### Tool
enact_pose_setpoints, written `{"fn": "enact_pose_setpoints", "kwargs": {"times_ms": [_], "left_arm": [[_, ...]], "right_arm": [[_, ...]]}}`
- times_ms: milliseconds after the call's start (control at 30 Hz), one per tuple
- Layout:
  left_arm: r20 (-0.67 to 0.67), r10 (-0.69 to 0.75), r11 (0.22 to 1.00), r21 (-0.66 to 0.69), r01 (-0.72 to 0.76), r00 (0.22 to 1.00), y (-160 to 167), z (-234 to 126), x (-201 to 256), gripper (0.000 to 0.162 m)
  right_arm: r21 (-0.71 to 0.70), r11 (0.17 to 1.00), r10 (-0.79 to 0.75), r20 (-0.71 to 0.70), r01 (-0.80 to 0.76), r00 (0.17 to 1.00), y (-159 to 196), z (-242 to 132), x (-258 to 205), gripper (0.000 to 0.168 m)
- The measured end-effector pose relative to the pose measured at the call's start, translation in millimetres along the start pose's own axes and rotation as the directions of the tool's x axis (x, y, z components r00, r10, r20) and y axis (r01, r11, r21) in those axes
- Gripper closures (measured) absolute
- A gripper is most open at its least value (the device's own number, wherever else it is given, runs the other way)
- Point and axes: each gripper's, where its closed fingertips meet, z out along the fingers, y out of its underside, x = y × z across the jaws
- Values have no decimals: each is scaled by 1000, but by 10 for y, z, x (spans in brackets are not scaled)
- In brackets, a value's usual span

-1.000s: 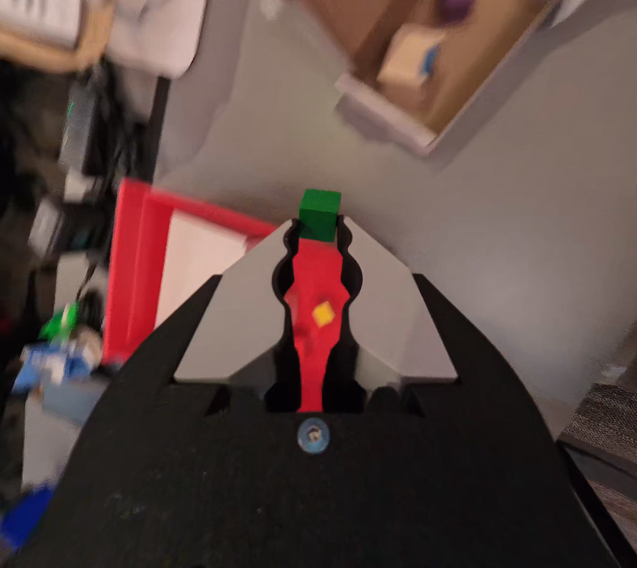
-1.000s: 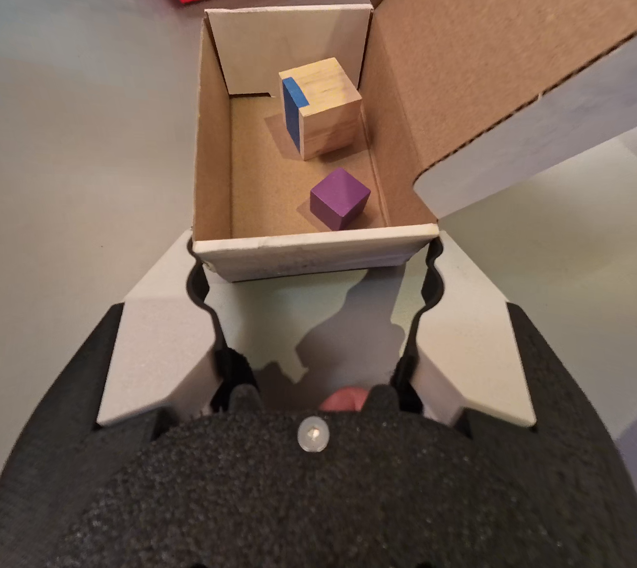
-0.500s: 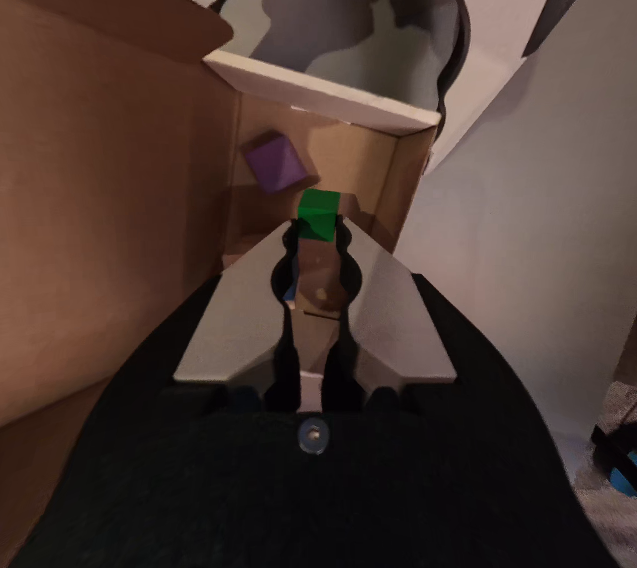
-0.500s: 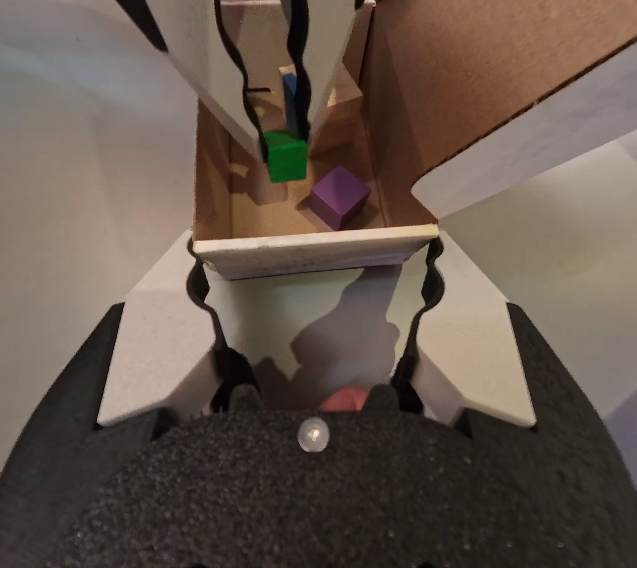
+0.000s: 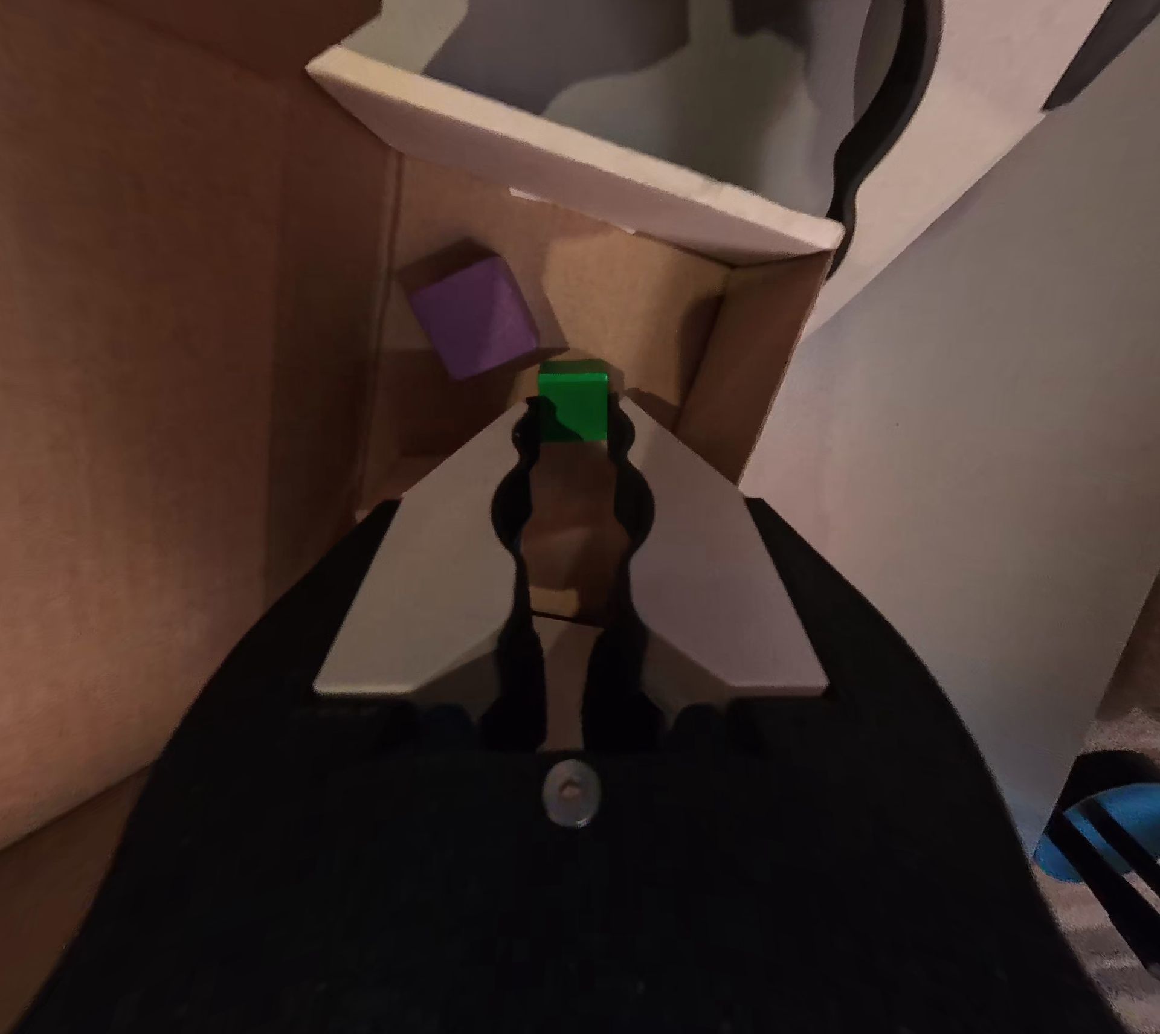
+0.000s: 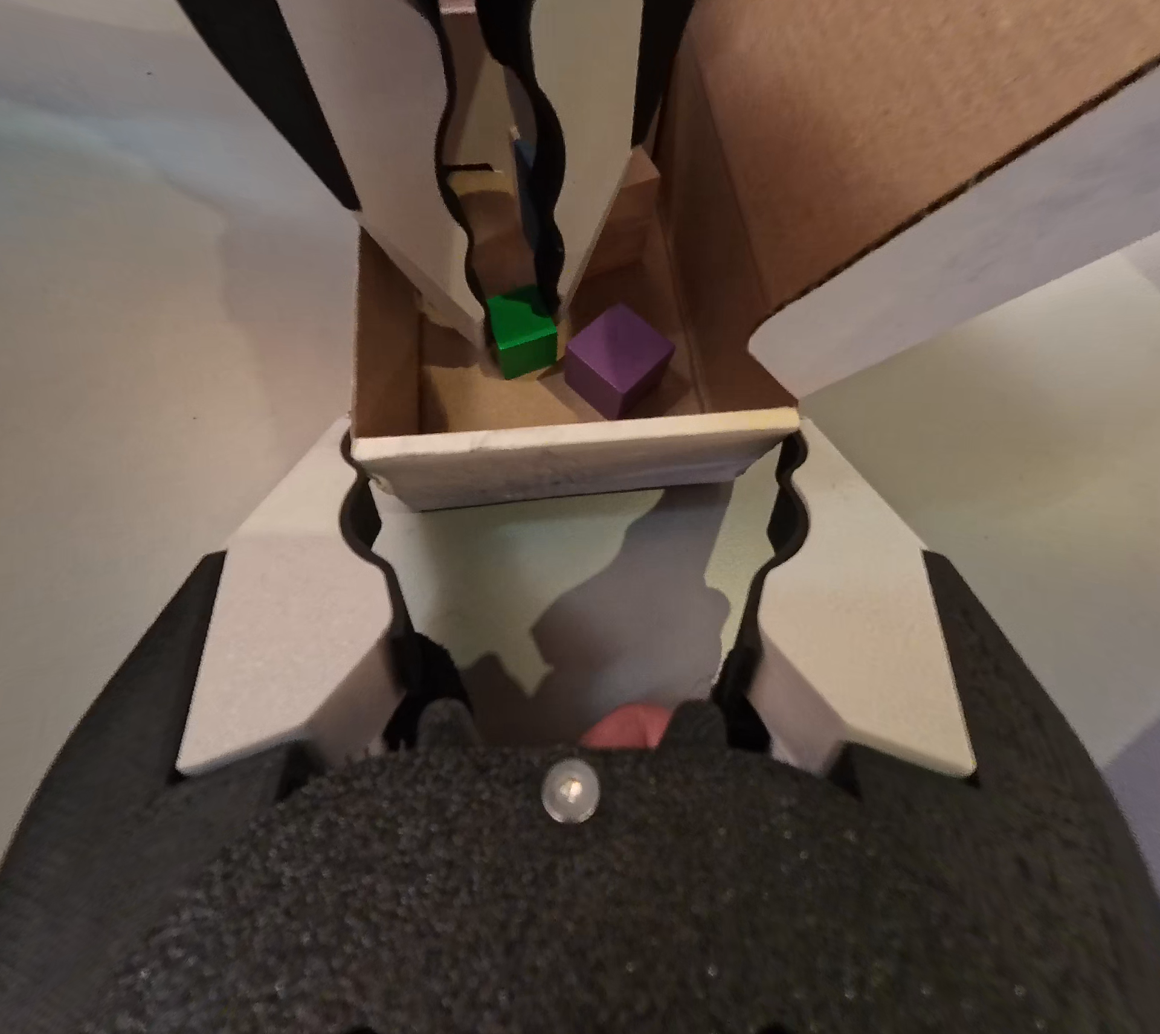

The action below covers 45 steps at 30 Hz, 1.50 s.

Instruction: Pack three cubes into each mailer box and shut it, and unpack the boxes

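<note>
An open cardboard mailer box (image 6: 565,458) stands on the grey table, its lid (image 6: 879,94) raised to the right. My left gripper (image 6: 521,307) reaches down into it from the far side, shut on a small green cube (image 6: 524,335) at or just above the box floor. A purple cube (image 6: 618,361) lies right beside it. A wooden cube with a blue face (image 6: 637,207) sits behind, mostly hidden by the fingers. In the left wrist view the green cube (image 5: 572,408) sits at my left gripper's (image 5: 572,423) tips, the purple cube (image 5: 474,317) beyond. My right gripper (image 6: 568,439) is open, tips at either end of the front wall (image 5: 565,157).
The box lid (image 5: 157,251) fills the left of the left wrist view. The grey table (image 6: 125,251) lies around the box. The table edge and a blue object (image 5: 1067,841) on the floor show at the lower right of the left wrist view. Spacing between my two grippers at the tips: around 5 cm.
My left gripper has carried the green cube from above the red tray over to the box and down inside it, close to the purple cube. The right gripper has stayed at the front wall.
</note>
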Motion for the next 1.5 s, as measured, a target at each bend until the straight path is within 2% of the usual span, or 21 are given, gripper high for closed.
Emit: {"fn": "enact_pose_setpoints", "kwargs": {"times_ms": [200, 333, 433, 533, 633, 700, 767, 900, 967, 1033, 1167, 1367, 1500], "left_arm": [[18, -15, 1000, 8, 15, 1000, 74, -36, 23, 143], [-54, -106, 972, 207, 115, 993, 33, -326, 76, 127], [-139, -159, 898, 390, 201, 978, 40, -691, 148, 115], [-114, -260, 787, 550, 279, 959, 155, -1038, 32, 112], [-44, -429, 654, 674, 344, 902, 359, -1275, -200, 99], [64, -506, 648, 687, 330, 860, 509, -1278, -327, 81], [136, -519, 658, 694, 292, 844, 513, -1255, -384, 64], [66, -495, 631, 713, 306, 866, 266, -1150, -407, 66], [40, -483, 634, 706, 318, 875, 178, -1090, -391, 64], [54, -481, 640, 705, 308, 875, 136, -1071, -347, 60], [98, -465, 678, 678, 283, 880, 197, -978, -154, 62], [62, -466, 695, 643, 321, 883, 372, -768, 160, 66], [70, -477, 693, 643, 326, 876, 421, -717, 219, 71]], "right_arm": [[6, 1000, 7, 7, -7, 1000, -3, 1, 1, 41], [22, 1000, 8, 18, -9, 1000, -12, 4, -13, 41], [22, 1000, -1, 18, 0, 1000, -11, 0, -19, 41], [38, 999, -5, 23, 4, 1000, -32, -58, -28, 42], [92, 996, 10, -4, -9, 1000, -114, -214, 12, 42], [128, 991, 31, -34, -27, 999, -159, -331, 60, 43], [190, 982, 40, -75, -25, 996, -261, -452, 109, 44], [343, 939, 66, -110, -25, 992, -590, -634, 117, 52], [367, 929, 75, -94, -35, 993, -677, -642, 54, 53], [354, 935, 67, -83, -33, 994, -672, -611, -25, 53], [317, 948, 33, -78, -6, 996, -610, -589, -185, 55], [212, 977, 12, -47, -1, 999, -417, -465, -356, 56], [192, 981, 37, -36, -29, 999, -340, -448, -403, 56]]}}
